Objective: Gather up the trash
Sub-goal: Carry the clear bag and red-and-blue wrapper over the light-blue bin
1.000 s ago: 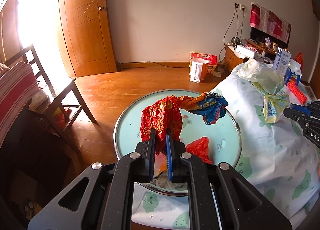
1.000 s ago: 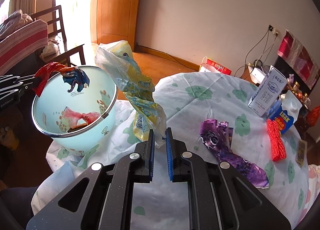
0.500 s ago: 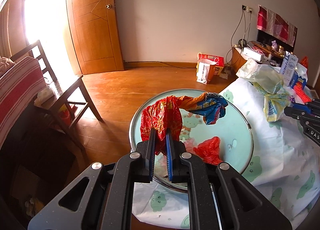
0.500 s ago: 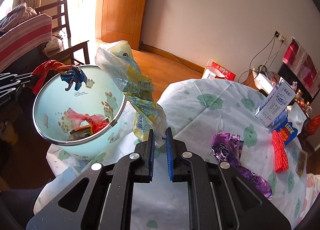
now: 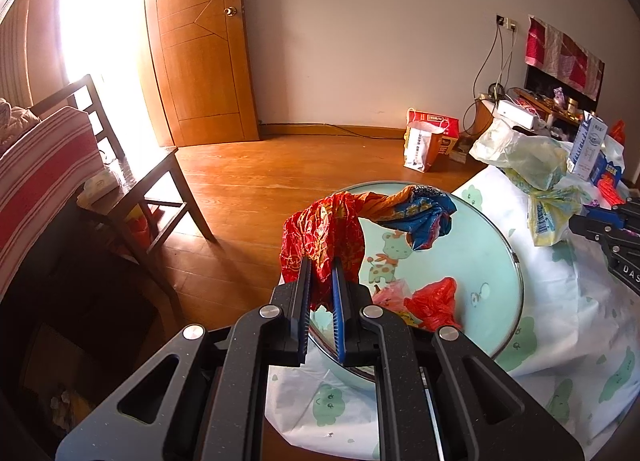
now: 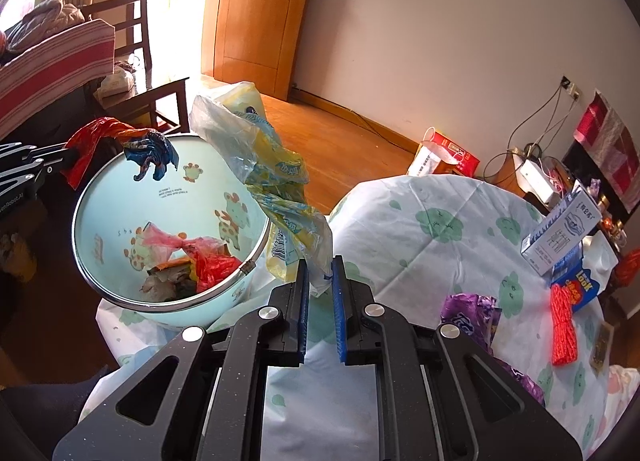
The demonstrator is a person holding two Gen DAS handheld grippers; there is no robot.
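Left wrist view: left gripper (image 5: 321,275) — jaws clamped on red-and-blue wrapper (image 5: 344,229), held above the pale green basin (image 5: 472,245) at the table's edge.

Right wrist view: right gripper (image 6: 320,277) — jaws clamped on yellow plastic bag (image 6: 280,189), raised just beside the basin's rim; purple wrapper (image 6: 472,313) on the tablecloth (image 6: 440,229).

R gripper (image 6: 320,277) pinching plastic bag (image 6: 276,189).

Crinkled glossy plastic wrapper (image 5: 322,239), thin translucent plastic bag (image 6: 280,197), smooth enamel-like basin (image 6: 120,213), matt cloth tablecloth (image 6: 440,245).
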